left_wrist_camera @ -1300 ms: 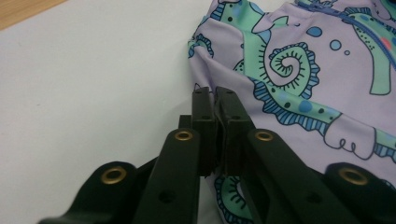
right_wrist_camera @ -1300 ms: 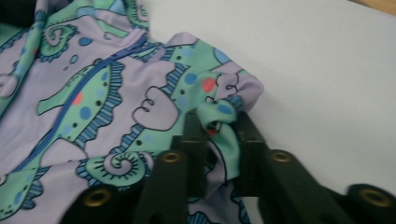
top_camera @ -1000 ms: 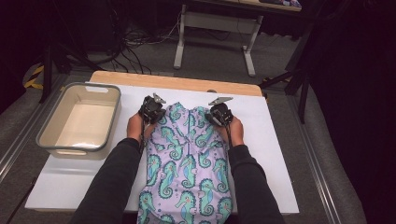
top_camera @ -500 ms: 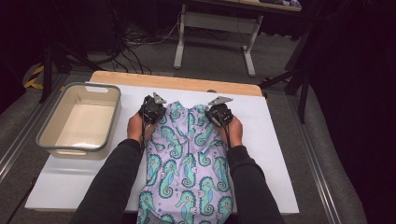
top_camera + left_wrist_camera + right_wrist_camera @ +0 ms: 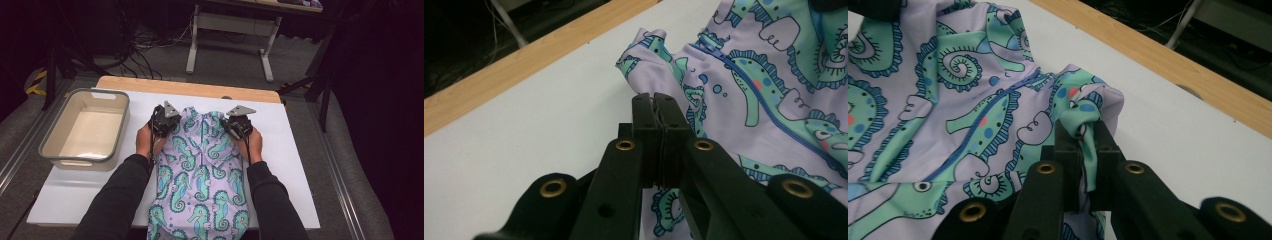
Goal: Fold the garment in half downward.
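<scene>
At the far end of the white table (image 5: 300,150), left gripper (image 5: 657,107) and right gripper (image 5: 1082,131) clamped shut on the seahorse garment's (image 5: 202,175) top corners; thin, slippery fabric likely to slip free if tugged unevenly.

I see bare white table (image 5: 295,150) open to the right of my right gripper (image 5: 235,126). On the left, the grey tub (image 5: 85,131) stands near my left gripper (image 5: 161,124), narrowing passage there.
</scene>
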A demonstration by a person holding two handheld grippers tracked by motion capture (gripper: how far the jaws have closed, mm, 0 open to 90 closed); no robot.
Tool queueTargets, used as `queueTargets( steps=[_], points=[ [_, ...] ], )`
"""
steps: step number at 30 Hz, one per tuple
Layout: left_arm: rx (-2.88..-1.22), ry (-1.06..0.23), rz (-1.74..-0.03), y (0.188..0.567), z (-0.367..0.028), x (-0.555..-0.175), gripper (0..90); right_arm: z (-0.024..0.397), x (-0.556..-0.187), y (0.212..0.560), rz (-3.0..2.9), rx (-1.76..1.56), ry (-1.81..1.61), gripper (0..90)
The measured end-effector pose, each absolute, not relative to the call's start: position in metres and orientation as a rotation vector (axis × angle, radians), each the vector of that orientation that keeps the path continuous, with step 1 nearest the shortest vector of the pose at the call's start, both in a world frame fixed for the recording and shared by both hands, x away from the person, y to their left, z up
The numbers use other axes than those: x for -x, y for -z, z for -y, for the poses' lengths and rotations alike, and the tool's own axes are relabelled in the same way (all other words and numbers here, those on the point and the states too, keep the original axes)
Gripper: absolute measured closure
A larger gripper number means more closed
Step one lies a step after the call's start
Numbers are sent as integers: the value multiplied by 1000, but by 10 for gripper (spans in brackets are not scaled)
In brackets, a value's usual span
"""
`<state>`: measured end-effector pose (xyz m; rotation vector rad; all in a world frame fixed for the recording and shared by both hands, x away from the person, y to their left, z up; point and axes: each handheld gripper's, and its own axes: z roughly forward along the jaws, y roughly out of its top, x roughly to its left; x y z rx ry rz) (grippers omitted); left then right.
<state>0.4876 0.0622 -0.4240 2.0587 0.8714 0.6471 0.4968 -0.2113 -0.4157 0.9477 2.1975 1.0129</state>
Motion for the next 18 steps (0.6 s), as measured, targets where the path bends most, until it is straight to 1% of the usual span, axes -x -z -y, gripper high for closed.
queueTargets(
  steps=[4, 7, 9, 12, 17, 18],
  points=[
    [-2034, -650, -851, 421, -64, -478, 890, 213, -488, 412, -2190, -935, -1049, 861],
    [-2037, -683, -822, 419, -65, -469, 890, 215, -480, 410, -2182, -925, -1082, 861],
    [-2016, -665, -813, 419, -68, -462, 890, 215, -474, 407, -2178, -909, -1096, 861],
    [-2018, -693, -783, 419, -71, -451, 890, 216, -465, 405, -2173, -886, -1128, 861],
    [-1985, -685, -737, 417, -75, -433, 889, 219, -449, 402, -2161, -854, -1152, 861],
    [-1994, -704, -724, 416, -75, -431, 889, 220, -445, 401, -2161, -845, -1163, 861]
  ],
)
